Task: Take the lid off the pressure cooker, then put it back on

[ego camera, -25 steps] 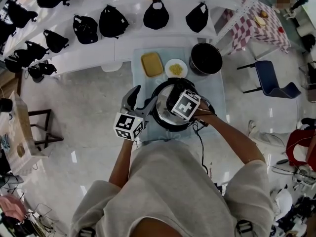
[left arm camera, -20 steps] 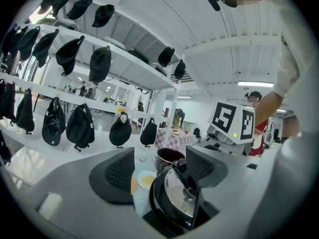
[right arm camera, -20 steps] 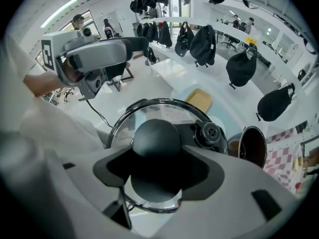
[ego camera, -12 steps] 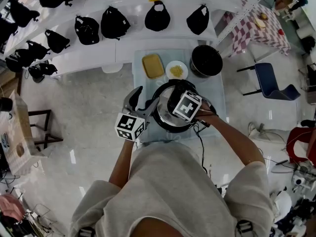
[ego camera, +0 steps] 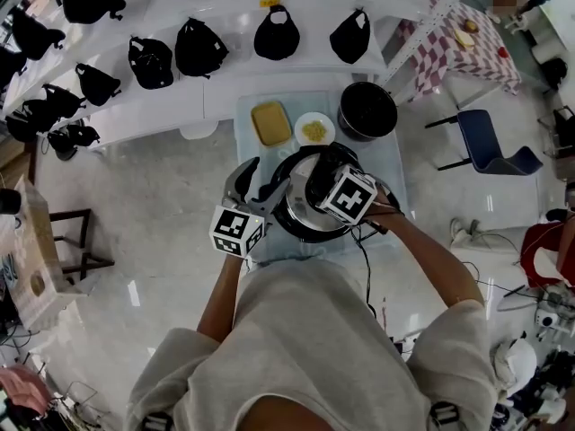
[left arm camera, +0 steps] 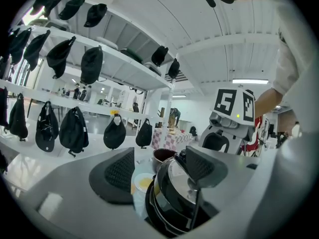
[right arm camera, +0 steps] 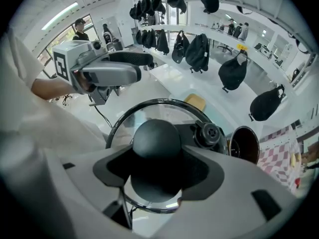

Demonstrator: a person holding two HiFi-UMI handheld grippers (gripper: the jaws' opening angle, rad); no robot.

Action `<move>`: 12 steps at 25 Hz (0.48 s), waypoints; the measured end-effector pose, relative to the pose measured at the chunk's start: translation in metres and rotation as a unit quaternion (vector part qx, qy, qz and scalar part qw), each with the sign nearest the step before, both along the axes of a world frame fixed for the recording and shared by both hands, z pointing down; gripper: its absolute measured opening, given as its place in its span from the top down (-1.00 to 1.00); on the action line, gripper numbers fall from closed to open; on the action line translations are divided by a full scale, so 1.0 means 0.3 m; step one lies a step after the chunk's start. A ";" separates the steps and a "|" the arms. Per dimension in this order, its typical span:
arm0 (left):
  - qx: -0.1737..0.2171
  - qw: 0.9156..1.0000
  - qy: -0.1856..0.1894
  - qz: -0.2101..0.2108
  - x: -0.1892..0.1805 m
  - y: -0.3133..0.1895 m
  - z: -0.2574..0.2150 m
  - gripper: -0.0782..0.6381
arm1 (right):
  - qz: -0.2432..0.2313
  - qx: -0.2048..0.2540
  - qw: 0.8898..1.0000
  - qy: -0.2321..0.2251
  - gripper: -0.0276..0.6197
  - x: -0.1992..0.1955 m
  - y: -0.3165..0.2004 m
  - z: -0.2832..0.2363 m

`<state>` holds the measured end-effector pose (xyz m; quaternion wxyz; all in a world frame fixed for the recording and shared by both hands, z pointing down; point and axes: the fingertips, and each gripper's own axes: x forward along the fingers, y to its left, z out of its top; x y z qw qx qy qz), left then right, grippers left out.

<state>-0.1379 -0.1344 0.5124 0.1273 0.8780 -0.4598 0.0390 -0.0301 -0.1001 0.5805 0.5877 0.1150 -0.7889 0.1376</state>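
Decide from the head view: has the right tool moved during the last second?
Yes, slightly. Measured against the small white plate, the right tool, clamped on the lid, has drifted toward the picture's right and looks a touch nearer the camera.

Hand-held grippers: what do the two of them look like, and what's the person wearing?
Both the left hand-held gripper and the right hand-held gripper are light grey plastic, with broad jaws lined by black textured pads. Each carries a white cube printed with black square markers. The person wears a pale grey short-sleeved shirt.
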 end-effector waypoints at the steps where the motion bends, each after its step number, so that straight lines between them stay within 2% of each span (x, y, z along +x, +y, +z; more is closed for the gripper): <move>1: 0.002 1.000 -0.002 0.004 0.011 -0.002 -0.006 -0.07 | 0.006 0.003 1.000 -0.004 0.08 0.012 -0.004 -0.009; 7: 0.014 0.998 -0.007 0.056 0.152 -0.030 -0.030 -0.07 | 0.077 0.021 0.997 -0.020 0.08 0.164 -0.030 -0.023; 12: 0.017 0.993 -0.011 0.113 0.326 -0.025 -0.037 -0.07 | 0.156 0.026 0.987 -0.018 0.08 0.359 -0.011 -0.067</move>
